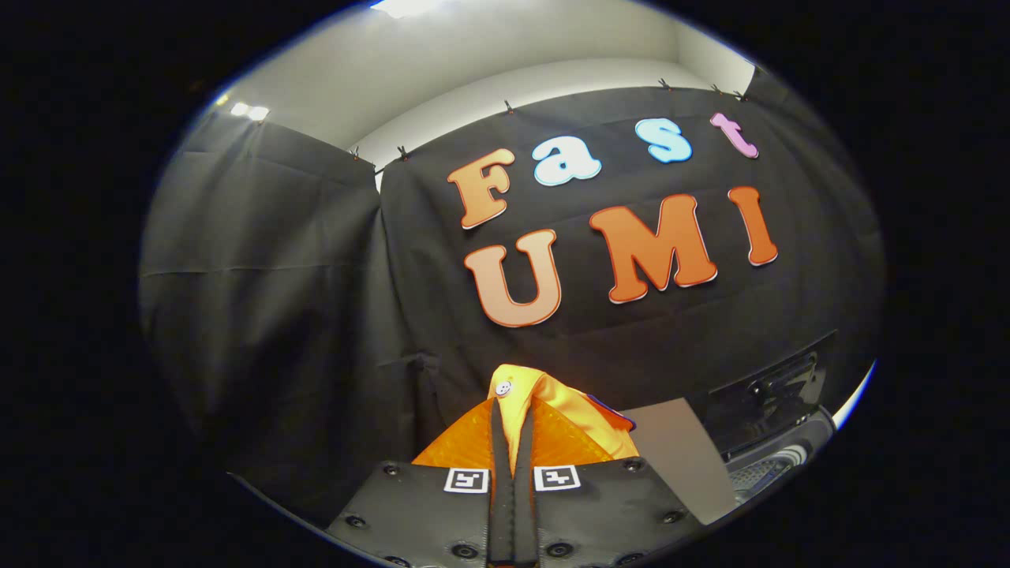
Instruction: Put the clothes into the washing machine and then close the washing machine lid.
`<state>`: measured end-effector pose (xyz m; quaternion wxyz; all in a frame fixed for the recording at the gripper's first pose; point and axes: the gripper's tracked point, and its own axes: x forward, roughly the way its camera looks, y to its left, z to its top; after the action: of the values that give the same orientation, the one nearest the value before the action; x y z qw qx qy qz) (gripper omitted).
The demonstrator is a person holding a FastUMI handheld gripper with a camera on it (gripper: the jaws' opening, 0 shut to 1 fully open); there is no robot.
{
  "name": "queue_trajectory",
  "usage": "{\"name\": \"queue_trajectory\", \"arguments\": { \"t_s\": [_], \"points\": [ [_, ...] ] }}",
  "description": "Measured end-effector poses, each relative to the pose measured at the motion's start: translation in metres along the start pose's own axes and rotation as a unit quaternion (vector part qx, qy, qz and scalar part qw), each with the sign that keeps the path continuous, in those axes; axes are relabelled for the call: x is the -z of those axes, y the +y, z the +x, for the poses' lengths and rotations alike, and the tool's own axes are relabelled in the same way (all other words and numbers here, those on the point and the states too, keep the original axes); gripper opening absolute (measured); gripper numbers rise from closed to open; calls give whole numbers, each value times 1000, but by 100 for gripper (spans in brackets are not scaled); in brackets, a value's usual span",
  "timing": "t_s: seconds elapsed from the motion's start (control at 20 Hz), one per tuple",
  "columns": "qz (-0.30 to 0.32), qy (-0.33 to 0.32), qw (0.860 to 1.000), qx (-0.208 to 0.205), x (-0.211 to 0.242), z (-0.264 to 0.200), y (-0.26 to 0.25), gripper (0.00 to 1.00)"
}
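Observation:
My gripper is shut on a yellow-orange garment with a white button near its top. The cloth is pinched between the two orange fingers and bulges up above the fingertips, lifted in the air in front of the black cloth wall. Beyond the fingers to the right, lower down, stands the washing machine with its dark lid raised and a handle on it. Part of the drum opening's rim shows below the lid.
A grey flat panel lies between the garment and the washing machine. Black cloth walls close the booth ahead and to the left, with a white wall above them.

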<state>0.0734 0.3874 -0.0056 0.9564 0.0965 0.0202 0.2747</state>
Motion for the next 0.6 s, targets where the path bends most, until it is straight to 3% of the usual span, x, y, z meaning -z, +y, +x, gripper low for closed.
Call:
{"name": "queue_trajectory", "arguments": {
  "t_s": [0.3,0.6],
  "points": [
    [-1,-33,999,-1,-51,-30,-67,7],
    [-35,-46,997,44,-87,-63,-212,7]
  ]
}}
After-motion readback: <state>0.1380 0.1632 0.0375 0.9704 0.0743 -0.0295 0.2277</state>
